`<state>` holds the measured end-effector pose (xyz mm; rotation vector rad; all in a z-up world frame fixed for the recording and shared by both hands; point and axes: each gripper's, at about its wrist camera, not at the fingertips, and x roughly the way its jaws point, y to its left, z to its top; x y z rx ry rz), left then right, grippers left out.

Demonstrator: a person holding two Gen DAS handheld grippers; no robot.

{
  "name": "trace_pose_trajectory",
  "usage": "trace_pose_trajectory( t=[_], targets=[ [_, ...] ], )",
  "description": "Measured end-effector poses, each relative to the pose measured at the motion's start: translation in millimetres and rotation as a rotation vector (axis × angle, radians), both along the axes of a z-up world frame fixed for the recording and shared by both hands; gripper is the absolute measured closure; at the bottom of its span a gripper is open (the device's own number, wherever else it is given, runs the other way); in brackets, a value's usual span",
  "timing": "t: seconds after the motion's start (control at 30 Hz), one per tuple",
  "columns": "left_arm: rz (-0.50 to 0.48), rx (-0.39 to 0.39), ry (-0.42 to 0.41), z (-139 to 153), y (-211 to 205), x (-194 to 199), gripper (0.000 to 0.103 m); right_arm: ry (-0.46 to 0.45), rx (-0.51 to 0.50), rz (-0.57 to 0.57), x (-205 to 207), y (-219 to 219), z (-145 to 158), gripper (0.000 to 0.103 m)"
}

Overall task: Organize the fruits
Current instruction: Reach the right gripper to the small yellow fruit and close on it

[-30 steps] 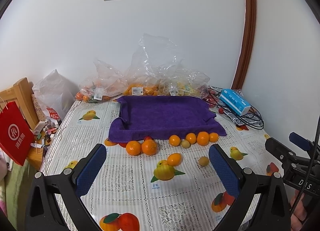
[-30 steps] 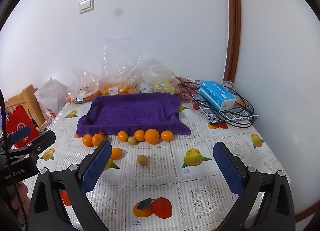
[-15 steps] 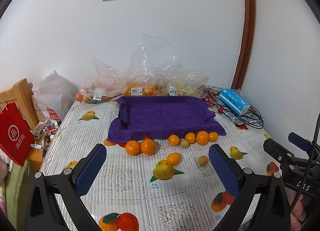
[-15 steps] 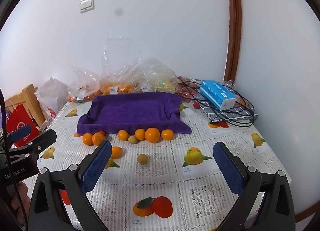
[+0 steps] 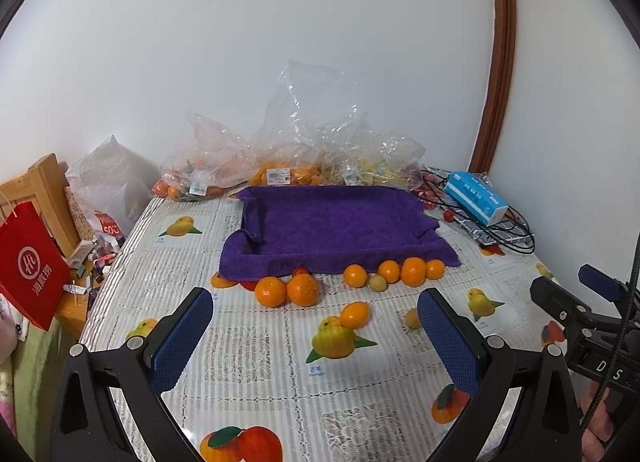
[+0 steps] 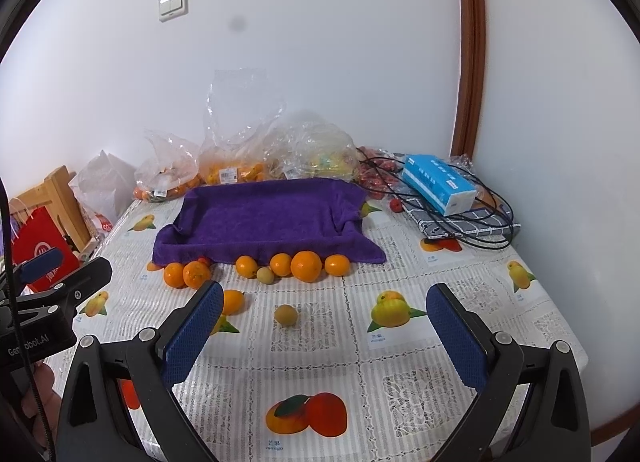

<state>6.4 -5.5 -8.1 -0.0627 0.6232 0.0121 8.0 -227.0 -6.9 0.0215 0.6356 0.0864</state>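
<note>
Along the near edge of the purple towel [image 6: 264, 217] sits a row of oranges [image 6: 306, 266], with one small pale yellow-green fruit [image 6: 265, 275] tucked among them and two more oranges [image 5: 287, 291] touching each other toward the towel's left corner. Nearer the cameras, a single orange [image 5: 354, 314] rests on a printed mango of the patterned surface [image 6: 340, 374], and a small tan fruit [image 6: 285, 315] lies alone, apart from the row. Both tools hover above the surface with nothing between their blue pads: the left tool [image 5: 316, 338] is spread wide, and the right tool [image 6: 324, 338] is likewise released. Behind the towel, clear plastic bags [image 5: 308, 149] of fruit stand against the wall, with a blue tissue box [image 6: 438, 183] on black cables [image 6: 480, 234] to the right.
</note>
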Motion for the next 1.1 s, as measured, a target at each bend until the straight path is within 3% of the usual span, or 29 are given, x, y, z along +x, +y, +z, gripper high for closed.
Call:
trace_pose_trajectory(
  t=[0.37,0.63,0.83,0.9,1.1],
  targets=[
    [0.054,0.038,0.089,-53.1,16.8,26.9,0.001,0.066,0.022,0.047,33.6,8.0,-49.2,0.009],
    [0.046,0.036,0.181,-87.8,33.1,52.5,0.006,0.171,0.044,0.108,65.7,24.0,-100.0,0.034],
    [0.048,0.015,0.197,-105.7,46.5,66.6,0.007,0.214,0.052,0.139,83.6,32.9,-128.4,0.036],
    [0.051,0.006,0.21,-110.3,48.3,69.0,0.011,0.226,0.04,0.145,89.4,36.3,-136.5,0.037],
    [0.054,0.004,0.25,-128.1,54.0,78.2,0.015,0.264,0.032,0.142,104.4,39.7,-152.0,0.051]
  ],
)
